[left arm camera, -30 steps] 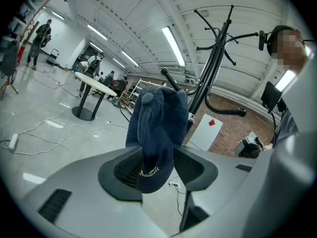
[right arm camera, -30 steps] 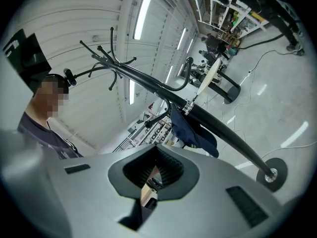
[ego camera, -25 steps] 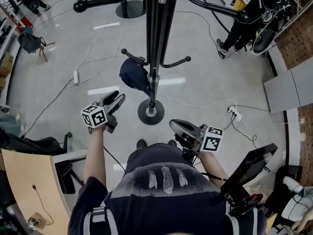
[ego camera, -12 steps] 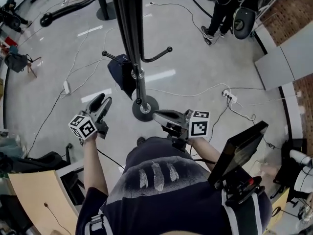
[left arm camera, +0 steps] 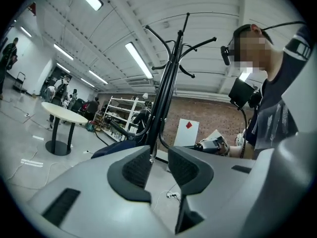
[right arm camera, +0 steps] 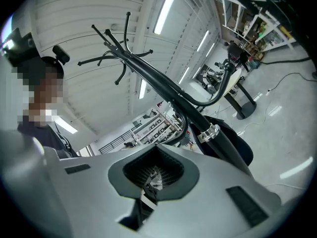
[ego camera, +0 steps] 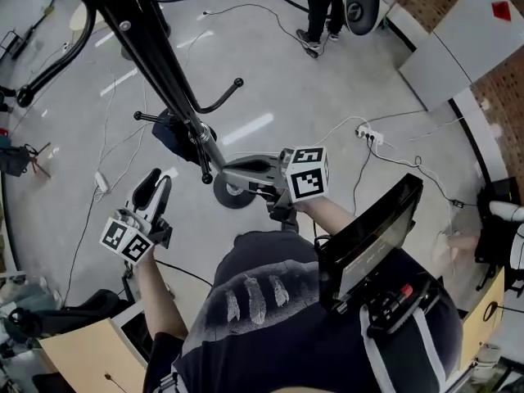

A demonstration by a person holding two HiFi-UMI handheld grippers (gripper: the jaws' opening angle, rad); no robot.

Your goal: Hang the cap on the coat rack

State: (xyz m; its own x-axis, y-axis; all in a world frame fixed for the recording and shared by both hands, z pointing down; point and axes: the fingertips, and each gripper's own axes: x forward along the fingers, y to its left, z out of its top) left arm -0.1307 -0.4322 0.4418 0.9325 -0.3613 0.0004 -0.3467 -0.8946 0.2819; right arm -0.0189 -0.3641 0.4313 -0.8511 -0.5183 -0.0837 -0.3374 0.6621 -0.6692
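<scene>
The black coat rack (ego camera: 160, 70) slants from the upper left of the head view down to its round base (ego camera: 223, 195). A dark navy cap (ego camera: 173, 132) hangs on a low hook beside the pole, and it also shows in the left gripper view as the cap (left arm camera: 115, 148) and in the right gripper view as the cap (right arm camera: 234, 139). My left gripper (ego camera: 154, 188) is left of the base, well short of the cap. Its jaws have just been closing, with a gap and nothing between them. My right gripper (ego camera: 232, 170) is shut and empty, in front of the base.
Cables and a power strip (ego camera: 366, 133) lie on the grey floor. A person (ego camera: 323, 2) stands at the top. A black screen (ego camera: 372, 236) juts out on my right, a wooden desk (ego camera: 78, 359) sits lower left, and a round white table (left arm camera: 63, 114) stands far off.
The head view has swung, so the rack now leans left. My right gripper has risen and moved in towards the rack's base. My left gripper has risen and its jaws stand narrower.
</scene>
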